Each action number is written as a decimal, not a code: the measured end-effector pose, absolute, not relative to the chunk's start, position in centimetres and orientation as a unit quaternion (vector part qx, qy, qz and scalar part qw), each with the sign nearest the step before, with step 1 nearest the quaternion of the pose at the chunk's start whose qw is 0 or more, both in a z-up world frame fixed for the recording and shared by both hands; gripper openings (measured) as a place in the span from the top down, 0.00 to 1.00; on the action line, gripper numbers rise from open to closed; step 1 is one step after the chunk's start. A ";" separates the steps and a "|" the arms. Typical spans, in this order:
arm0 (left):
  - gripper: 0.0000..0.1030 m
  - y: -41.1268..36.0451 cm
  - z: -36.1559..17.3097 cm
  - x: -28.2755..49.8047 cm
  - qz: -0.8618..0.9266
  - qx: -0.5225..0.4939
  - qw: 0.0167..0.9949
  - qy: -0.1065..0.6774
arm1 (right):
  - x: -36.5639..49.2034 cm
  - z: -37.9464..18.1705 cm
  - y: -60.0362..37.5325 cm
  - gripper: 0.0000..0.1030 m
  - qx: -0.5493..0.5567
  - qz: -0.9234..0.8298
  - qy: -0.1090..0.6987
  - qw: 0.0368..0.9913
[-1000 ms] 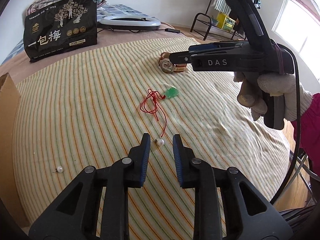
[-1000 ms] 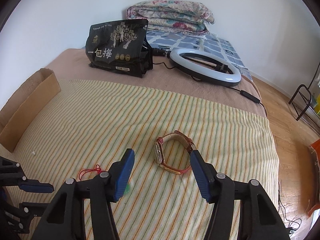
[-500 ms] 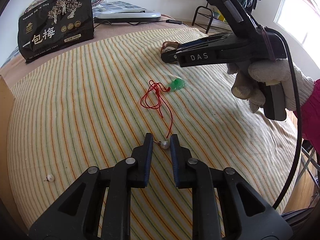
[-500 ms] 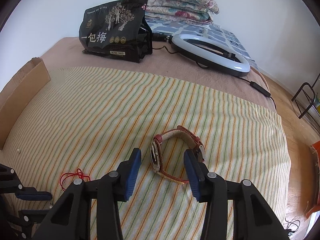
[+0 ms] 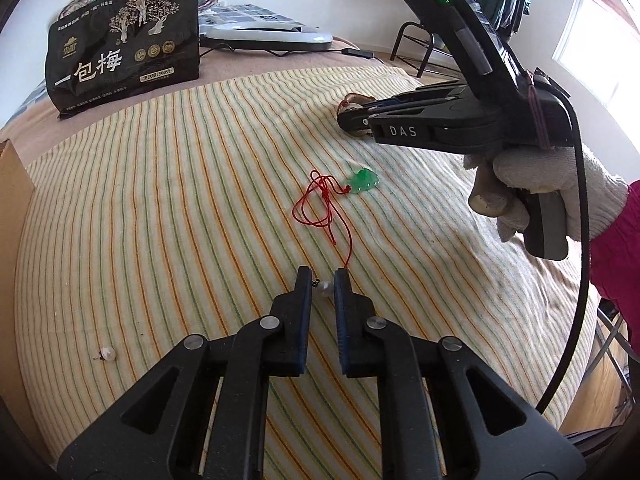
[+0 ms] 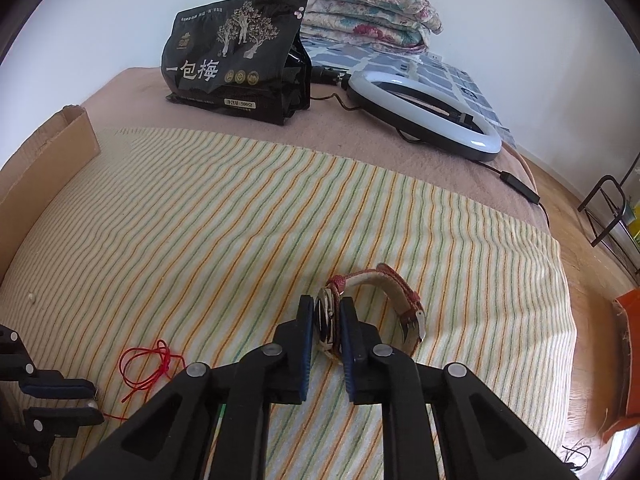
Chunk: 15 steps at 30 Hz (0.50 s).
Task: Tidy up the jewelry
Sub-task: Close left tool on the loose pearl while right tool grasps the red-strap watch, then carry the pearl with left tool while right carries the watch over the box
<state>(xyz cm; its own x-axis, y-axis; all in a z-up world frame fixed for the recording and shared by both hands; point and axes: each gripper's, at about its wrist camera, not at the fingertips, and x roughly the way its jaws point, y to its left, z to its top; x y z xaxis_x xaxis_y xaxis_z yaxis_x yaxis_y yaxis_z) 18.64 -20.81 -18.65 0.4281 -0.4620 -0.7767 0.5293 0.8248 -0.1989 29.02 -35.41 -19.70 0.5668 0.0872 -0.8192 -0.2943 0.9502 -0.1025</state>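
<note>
Left gripper (image 5: 323,278): my jaws have just closed in on the pearl earring (image 5: 325,288), which sits between the tips on the striped cloth (image 5: 180,200); both pads press it.
Right gripper (image 6: 326,304): my jaws have just closed onto the watch (image 6: 330,318); its case stands on edge, clamped between the pads, the strap looping out to the right.
Elsewhere: red cord (image 5: 320,208) with green pendant (image 5: 363,181) lies just beyond my left jaws; a second pearl earring (image 5: 107,354) rests well left.
</note>
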 end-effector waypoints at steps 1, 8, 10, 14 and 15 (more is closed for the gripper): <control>0.91 -20.7 -18.5 18.7 -0.294 0.034 0.844 0.447 | 29.0 -19.6 -35.5 0.90 -0.113 0.108 0.452 0.878; 0.91 -19.5 -17.4 18.6 -0.290 0.012 0.850 0.440 | 28.1 -18.4 -36.4 0.90 -0.098 0.097 0.446 0.885; 0.91 -19.3 -17.0 18.4 -0.291 0.011 0.851 0.436 | 27.8 -17.9 -36.7 0.90 -0.093 0.096 0.442 0.887; 0.91 -18.8 -16.3 18.3 -0.287 0.010 0.856 0.430 | 27.1 -16.8 -37.0 0.91 -0.089 0.094 0.434 0.892; 0.91 -18.6 -16.0 18.2 -0.286 0.009 0.858 0.427 | 26.9 -16.5 -37.0 0.91 -0.088 0.093 0.432 0.893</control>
